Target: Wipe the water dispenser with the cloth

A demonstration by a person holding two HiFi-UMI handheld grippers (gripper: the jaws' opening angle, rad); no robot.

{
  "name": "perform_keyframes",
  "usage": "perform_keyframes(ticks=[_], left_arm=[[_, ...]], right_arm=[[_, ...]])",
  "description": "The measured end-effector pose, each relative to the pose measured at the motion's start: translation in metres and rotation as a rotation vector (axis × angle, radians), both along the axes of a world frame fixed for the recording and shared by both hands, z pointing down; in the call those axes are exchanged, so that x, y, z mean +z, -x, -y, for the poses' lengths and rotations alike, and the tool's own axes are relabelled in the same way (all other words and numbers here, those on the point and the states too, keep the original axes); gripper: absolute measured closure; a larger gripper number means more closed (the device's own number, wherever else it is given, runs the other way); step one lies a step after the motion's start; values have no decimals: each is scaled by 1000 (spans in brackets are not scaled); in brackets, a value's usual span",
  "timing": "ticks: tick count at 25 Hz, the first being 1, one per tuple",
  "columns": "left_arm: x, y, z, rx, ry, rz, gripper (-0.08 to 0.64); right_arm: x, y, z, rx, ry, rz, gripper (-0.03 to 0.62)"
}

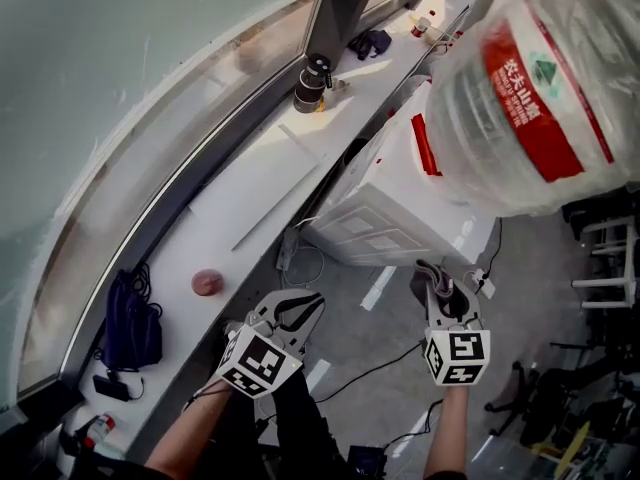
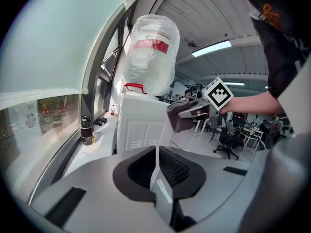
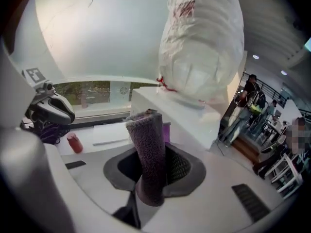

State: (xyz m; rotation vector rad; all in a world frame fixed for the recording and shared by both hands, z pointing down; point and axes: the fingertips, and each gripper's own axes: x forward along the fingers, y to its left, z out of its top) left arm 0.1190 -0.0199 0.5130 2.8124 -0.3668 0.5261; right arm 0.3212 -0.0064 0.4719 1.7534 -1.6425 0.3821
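Both grippers hung over open floor [image 1: 372, 340] in front of the water dispenser [image 1: 388, 206], with a few loose cables trailing across the floor below them. The right gripper [image 1: 446, 290] had its jaws clamped on the cloth [image 3: 148, 152], a purplish-grey folded strip that stuck up well past the tips. From the left gripper view the cloth sat just off the dispenser's right-hand edge, near the upper front corner. I honestly couldn't tell if it touched the panel. The left gripper [image 1: 298, 306] was out to the side, nearer the desk [image 1: 232, 216], and its jaws were pressed together with nothing between them. The dispenser's back stood tight against the desk edge, so the only real room was on the front and the right side. The big bottle [image 1: 528, 86], wrapped in clear plastic with a red label, sat upside down on top and bulged out over the cabinet's top edge. On the desk, well apart from each other, were a dark flask [image 1: 313, 82] up by the window frame, a small pinkish round thing [image 1: 207, 282] near the front edge and a blue bundle [image 1: 131, 324] at the near end. A couple of chairs crowded the far right side.
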Motion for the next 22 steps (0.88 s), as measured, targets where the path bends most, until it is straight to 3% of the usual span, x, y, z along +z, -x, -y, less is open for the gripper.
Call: perform_keyframes(ticks=[4, 7, 11, 15, 22], left_arm=[[-11, -10, 1, 10, -2, -16, 529], [-18, -16, 2, 7, -11, -32, 529], [-20, -22, 0, -5, -12, -36, 529], [-8, -21, 1, -33, 9, -35, 529], [15, -19, 1, -84, 42, -10, 529]], right_arm=[[-44, -16, 4, -8, -70, -118, 488], [-46, -31, 10, -16, -61, -190, 488], [-24, -49, 12, -8, -26, -239, 487], [-7, -49, 13, -11, -60, -270, 486], [73, -48, 12, -50, 52, -265, 486]])
